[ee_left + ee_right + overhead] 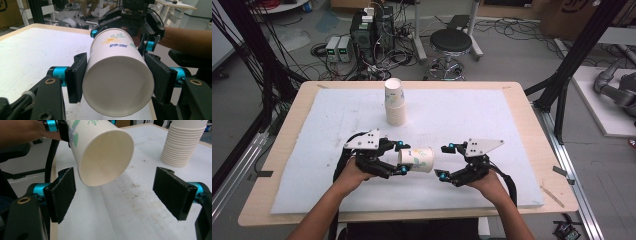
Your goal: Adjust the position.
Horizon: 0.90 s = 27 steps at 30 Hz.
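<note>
A paper cup (417, 159) with a flower print lies on its side in the air just above the near middle of the white pad (312, 150) that covers the counter (287, 130). The left gripper (402, 157) holds the cup, its two jaws pressed against opposite sides of the wall near the closed base; in the left gripper view the base (117, 87) faces the camera. The cup's open mouth (106, 157) points toward the right gripper (444, 161), which stands just beside it with jaws spread wide and touching nothing. A stack of cups (395, 102) stands upright near the far middle of the pad, well apart from both grippers. A hand (352, 175) grips each tool from the near edge.
</note>
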Each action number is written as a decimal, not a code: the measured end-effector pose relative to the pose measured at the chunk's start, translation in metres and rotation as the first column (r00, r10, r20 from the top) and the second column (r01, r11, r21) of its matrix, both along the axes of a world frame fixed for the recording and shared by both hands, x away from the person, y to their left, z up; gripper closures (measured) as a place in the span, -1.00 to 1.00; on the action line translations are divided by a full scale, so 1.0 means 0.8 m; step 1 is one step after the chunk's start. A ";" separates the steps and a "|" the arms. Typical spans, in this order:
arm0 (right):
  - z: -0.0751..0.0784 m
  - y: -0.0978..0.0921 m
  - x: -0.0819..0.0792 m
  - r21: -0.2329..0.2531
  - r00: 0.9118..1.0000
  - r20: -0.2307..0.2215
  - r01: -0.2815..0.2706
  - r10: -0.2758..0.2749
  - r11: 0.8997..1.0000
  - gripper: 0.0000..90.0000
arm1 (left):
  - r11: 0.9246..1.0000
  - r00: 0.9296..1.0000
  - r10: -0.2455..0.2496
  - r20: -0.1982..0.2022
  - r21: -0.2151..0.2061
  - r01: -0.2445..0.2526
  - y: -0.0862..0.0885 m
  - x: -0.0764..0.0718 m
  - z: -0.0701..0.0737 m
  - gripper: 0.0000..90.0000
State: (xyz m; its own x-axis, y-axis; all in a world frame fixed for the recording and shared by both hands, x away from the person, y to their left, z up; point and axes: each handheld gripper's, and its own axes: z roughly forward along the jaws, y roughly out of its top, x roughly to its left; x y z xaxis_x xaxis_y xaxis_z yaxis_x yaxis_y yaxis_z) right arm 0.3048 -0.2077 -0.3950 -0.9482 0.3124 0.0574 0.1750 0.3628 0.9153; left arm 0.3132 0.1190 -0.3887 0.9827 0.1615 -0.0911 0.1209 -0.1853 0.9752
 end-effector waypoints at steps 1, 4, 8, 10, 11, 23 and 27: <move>-0.001 0.000 0.000 0.006 1.000 -0.005 -0.003 0.003 1.000 -0.58 | 1.000 1.000 -0.003 0.005 0.004 0.003 -0.001 0.000 0.000 -0.17; -0.002 0.001 -0.001 0.014 1.000 -0.008 -0.027 0.027 1.000 -0.58 | 1.000 1.000 -0.014 0.003 0.011 0.014 -0.002 0.000 -0.001 -0.17; -0.001 0.007 -0.001 0.009 0.999 -0.002 -0.047 0.047 0.999 -0.58 | 0.999 0.999 -0.032 0.005 0.010 0.032 -0.006 -0.002 -0.001 -0.17; -0.002 0.011 -0.001 0.007 0.998 0.000 -0.066 0.066 0.998 -0.58 | 0.999 0.999 -0.047 0.005 0.009 0.046 -0.009 -0.004 0.000 -0.17; -0.002 0.014 -0.001 0.001 0.997 0.003 -0.077 0.077 0.997 -0.58 | 0.999 0.999 -0.051 0.008 0.010 0.050 -0.009 -0.004 0.000 -0.17; 0.000 0.025 0.003 0.050 0.983 -0.017 -0.180 0.181 0.982 -0.39 | 0.994 0.995 -0.103 -0.002 -0.034 0.103 -0.011 -0.005 0.000 -0.17; 0.000 0.023 0.003 0.078 0.980 -0.002 -0.197 0.197 0.977 -0.36 | 0.992 0.994 -0.110 0.000 -0.064 0.109 -0.011 -0.005 -0.001 -0.17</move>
